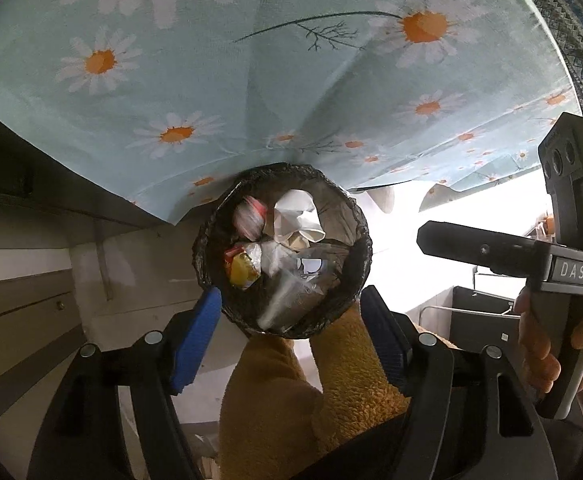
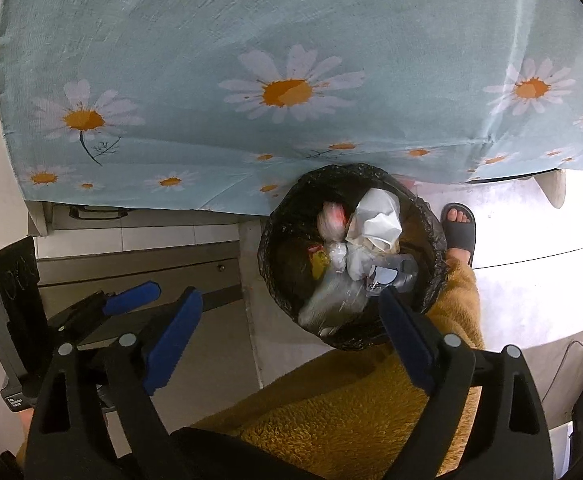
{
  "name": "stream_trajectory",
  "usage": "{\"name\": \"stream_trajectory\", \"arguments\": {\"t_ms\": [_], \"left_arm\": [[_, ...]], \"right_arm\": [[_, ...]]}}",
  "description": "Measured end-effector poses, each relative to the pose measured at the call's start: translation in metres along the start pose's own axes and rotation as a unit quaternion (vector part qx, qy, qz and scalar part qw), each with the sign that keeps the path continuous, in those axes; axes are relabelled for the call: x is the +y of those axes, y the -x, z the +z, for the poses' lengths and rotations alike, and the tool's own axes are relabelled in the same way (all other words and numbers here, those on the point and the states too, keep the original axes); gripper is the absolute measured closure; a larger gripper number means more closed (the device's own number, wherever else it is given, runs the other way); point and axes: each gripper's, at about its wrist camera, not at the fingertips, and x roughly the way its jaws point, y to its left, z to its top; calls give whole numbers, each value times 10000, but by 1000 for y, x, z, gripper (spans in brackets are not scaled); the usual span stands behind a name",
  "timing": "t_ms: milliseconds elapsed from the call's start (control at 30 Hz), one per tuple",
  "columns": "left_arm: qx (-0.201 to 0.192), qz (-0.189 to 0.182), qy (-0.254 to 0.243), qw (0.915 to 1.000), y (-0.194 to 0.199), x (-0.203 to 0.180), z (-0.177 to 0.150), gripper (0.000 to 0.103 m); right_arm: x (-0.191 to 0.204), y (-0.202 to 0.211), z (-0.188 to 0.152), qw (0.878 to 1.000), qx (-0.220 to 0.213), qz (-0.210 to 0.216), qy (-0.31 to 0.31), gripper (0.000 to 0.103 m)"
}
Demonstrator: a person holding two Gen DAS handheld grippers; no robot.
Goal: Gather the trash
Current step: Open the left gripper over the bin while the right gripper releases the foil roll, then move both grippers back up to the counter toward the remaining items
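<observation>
A round bin with a black liner [image 1: 361, 264] [image 2: 275, 240] stands on the floor under the table edge. In it lie crumpled white paper [image 1: 297, 216] [image 2: 375, 216], a yellow and red wrapper [image 1: 241, 268] [image 2: 318, 258], a clear plastic bottle [image 1: 291, 300] [image 2: 331, 300] and a blurred red and white piece [image 1: 249, 216] [image 2: 331, 216]. My left gripper [image 1: 289, 316] hangs open above the bin's near rim, with nothing between its blue pads. Open too, my right gripper [image 2: 291, 316] holds nothing; its right finger [image 2: 405, 328] overlaps the bin's rim.
A light blue daisy tablecloth [image 1: 251, 80] [image 2: 291, 40] hangs over the table beyond the bin. A person's mustard fleece leg [image 1: 291, 400] [image 2: 351, 400] and sandalled foot [image 2: 459, 228] are beside the bin. Drawer fronts [image 1: 19, 312] lie left, a dark box [image 1: 479, 308] right.
</observation>
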Motion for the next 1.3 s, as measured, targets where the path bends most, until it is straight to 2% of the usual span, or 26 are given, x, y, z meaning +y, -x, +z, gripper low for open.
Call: {"name": "stream_trajectory", "arguments": {"t_ms": [267, 400, 833, 1133, 1300], "left_arm": [[-221, 150, -64, 9996, 16, -4, -3, 33], [-348, 101, -80, 9993, 31, -8, -3, 33], [-1116, 111, -372, 9930, 105, -34, -2, 33], [-1669, 96, -650, 9838, 162, -52, 20, 33], [-1969, 119, -670, 9781, 188, -60, 46, 33]], "right_arm": [[5, 16, -2, 9998, -184, 49, 75, 14], [18, 34, -5, 9977, -475, -219, 441, 14], [49, 103, -8, 9897, -1209, 119, 755, 14], [76, 151, 3, 9815, -1640, 322, 936, 14], [88, 178, 21, 9752, -1874, 410, 1101, 14]]}}
